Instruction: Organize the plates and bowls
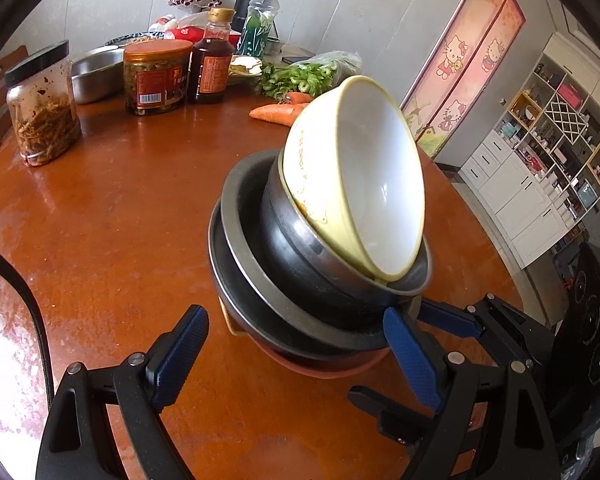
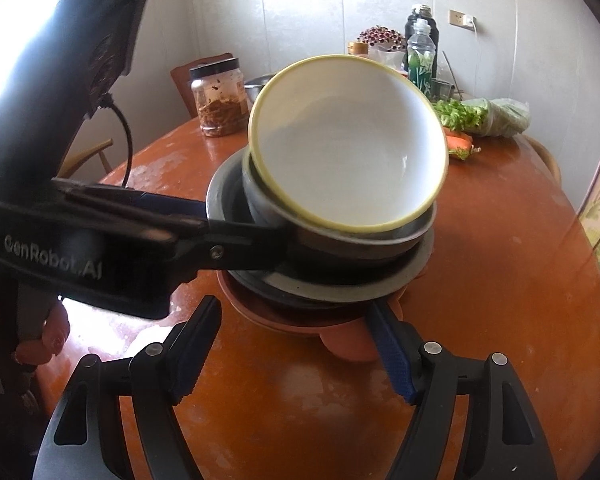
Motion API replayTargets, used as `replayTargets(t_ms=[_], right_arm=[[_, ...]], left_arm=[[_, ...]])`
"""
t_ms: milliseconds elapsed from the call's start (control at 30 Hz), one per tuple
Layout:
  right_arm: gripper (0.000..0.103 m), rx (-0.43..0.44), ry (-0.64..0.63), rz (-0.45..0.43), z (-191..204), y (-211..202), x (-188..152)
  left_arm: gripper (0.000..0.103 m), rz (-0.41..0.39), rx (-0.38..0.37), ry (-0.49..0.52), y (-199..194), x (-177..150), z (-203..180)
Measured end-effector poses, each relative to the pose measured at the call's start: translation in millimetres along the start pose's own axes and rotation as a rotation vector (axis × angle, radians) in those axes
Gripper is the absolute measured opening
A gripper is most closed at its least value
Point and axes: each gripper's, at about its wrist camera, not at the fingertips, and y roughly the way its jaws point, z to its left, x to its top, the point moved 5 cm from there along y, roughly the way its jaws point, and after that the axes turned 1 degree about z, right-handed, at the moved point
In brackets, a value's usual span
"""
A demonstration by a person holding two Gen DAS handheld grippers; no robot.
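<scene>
Stack (image 1: 320,280): dishes on counter (image 1: 120,220), cream bowl (image 1: 360,176) tilted on top.
Left claw (image 1: 296,356): spread, stack just ahead.
Right claw (image 2: 296,352): spread, empty, equally near.

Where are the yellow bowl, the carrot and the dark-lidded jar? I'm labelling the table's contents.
yellow bowl (image 1: 376,184): left wrist view, on its white inside.
carrot (image 1: 278,113): left wrist view, on the middle of its orange body.
jar (image 1: 44,108): left wrist view, on its glass side, below the black lid.

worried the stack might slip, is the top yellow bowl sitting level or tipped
Tipped: the yellow bowl leans in the metal bowl, its opening facing sideways.
</scene>
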Motion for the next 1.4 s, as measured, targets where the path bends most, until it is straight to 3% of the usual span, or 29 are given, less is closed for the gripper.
replayTargets(t_ms=[800, 967, 1100, 1400], right_arm=[[0.078, -0.083, 0.02, -0.022, 3, -19, -15], [0.079, -0.106, 0.042, -0.035, 2, -26, -20], [0.079, -0.13, 0.046, -0.05, 2, -34, -27], [0.079, -0.139, 0.086, -0.093, 2, -61, -45]], left_arm=[[0.089, -0.047, 0.059, -0.016, -28, -28, 4], [0.089, -0.09, 0.113, -0.034, -45, -38, 3], [0.089, -0.133, 0.113, -0.063, -60, -48, -4], [0.089, -0.169, 0.17, -0.057, -76, -76, -24]])
